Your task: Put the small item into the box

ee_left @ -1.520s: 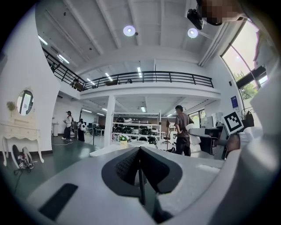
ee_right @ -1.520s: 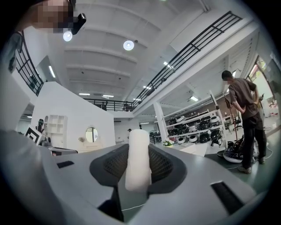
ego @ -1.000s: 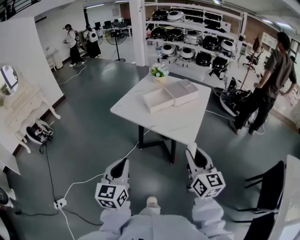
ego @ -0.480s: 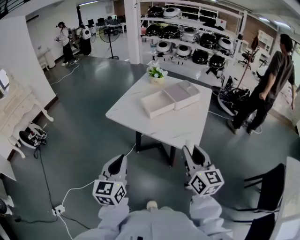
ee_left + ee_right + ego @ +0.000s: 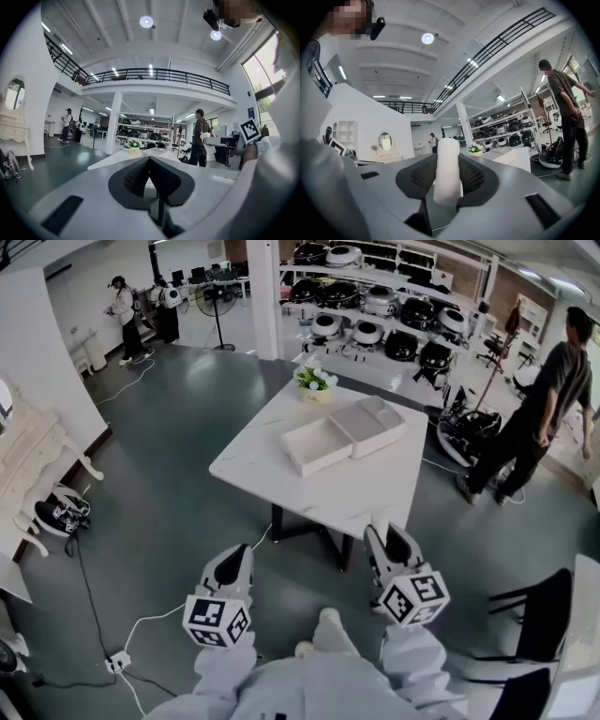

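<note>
An open white box (image 5: 317, 442) lies on the white table (image 5: 281, 479), with its lid (image 5: 369, 425) lying beside it on the right. My right gripper (image 5: 384, 538) hovers in front of the table's near edge, shut on a small white cylinder (image 5: 447, 169) that stands upright between its pads. From that gripper's view the box (image 5: 512, 158) lies ahead to the right. My left gripper (image 5: 236, 561) is held level with the right one, to its left, jaws shut with nothing between them (image 5: 149, 161).
A small flower pot (image 5: 314, 381) stands at the table's far corner. A person in a dark shirt (image 5: 539, 418) stands to the right of the table. Cables (image 5: 141, 624) trail over the grey floor, a black chair (image 5: 544, 615) sits at right, and shelves of cookers (image 5: 384, 324) line the back.
The table and box have drawn slightly nearer and lower in the head view as I step forward. Both grippers keep their pose, and the cylinder stays held.
</note>
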### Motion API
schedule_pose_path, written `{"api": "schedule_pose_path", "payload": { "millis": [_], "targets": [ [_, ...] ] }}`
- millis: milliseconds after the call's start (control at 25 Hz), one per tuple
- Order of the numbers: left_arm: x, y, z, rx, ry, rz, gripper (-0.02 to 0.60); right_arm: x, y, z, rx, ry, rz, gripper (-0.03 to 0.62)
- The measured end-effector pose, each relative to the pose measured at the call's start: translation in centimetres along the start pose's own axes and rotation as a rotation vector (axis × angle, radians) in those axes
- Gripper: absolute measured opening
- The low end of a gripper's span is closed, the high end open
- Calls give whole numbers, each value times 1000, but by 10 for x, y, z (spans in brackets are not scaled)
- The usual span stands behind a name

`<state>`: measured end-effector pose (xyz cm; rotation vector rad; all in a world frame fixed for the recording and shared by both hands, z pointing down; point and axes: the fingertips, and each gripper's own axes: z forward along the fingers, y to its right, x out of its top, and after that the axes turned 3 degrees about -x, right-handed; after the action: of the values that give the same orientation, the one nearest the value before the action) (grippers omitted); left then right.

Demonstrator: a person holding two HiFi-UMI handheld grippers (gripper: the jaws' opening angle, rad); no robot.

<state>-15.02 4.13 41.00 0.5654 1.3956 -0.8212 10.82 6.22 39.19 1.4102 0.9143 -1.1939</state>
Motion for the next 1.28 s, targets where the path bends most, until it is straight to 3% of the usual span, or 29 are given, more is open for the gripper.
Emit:
{"api": "schedule_pose_path", "payload": {
  "millis": [200,560,1280],
  "targets": [
    [-3,-7,25,-11,-8,-3,-2,-4,14,22,-7,-8,8,120],
    [9,-32,116,-33,-15,-2,-2,-8,46,108,25,-35,17,120],
    [6,-83,257,18,-51,-100,-2,-12,112,259,96,-145,-3,121]
  ]
}}
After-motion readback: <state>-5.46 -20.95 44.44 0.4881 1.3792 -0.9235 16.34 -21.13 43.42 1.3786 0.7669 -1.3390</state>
